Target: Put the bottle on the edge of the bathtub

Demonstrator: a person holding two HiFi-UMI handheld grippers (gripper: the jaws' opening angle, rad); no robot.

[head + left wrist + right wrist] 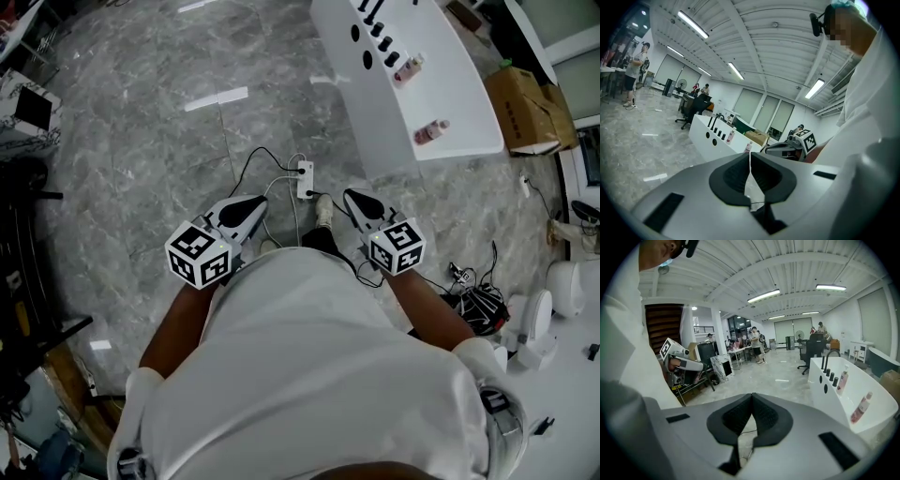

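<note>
White shirt [319, 375] of the person fills the lower head view, nearest the lens; bare forearms are seen reaching forward from it.

Grey marble floor [141, 141] is spread under everything.

White bathtub [450, 112] is set at upper right, well apart from both grippers. A row of black taps [375, 30] is mounted at its far end.

Cardboard box [525, 108] is placed just beside the tub, on its right.

Left gripper [257, 202] is held low over the floor, pointed forward. Jaws are clenched pad to pad, with nothing between them.

Right gripper [354, 198] is held likewise, near the left one. Jaws are pressed together and nothing is grasped.

White power strip [305, 180] is laid on the floor between the two gripper tips, with black and white cables run to it.

First bottle [409, 68], pinkish with a pale top, is seen on the tub just beside the taps. Second bottle [432, 131], also pinkish, is seen nearer the tub's near end. Neither is touched by a gripper. Whether they are on the rim or inside the tub cannot be told.
</note>
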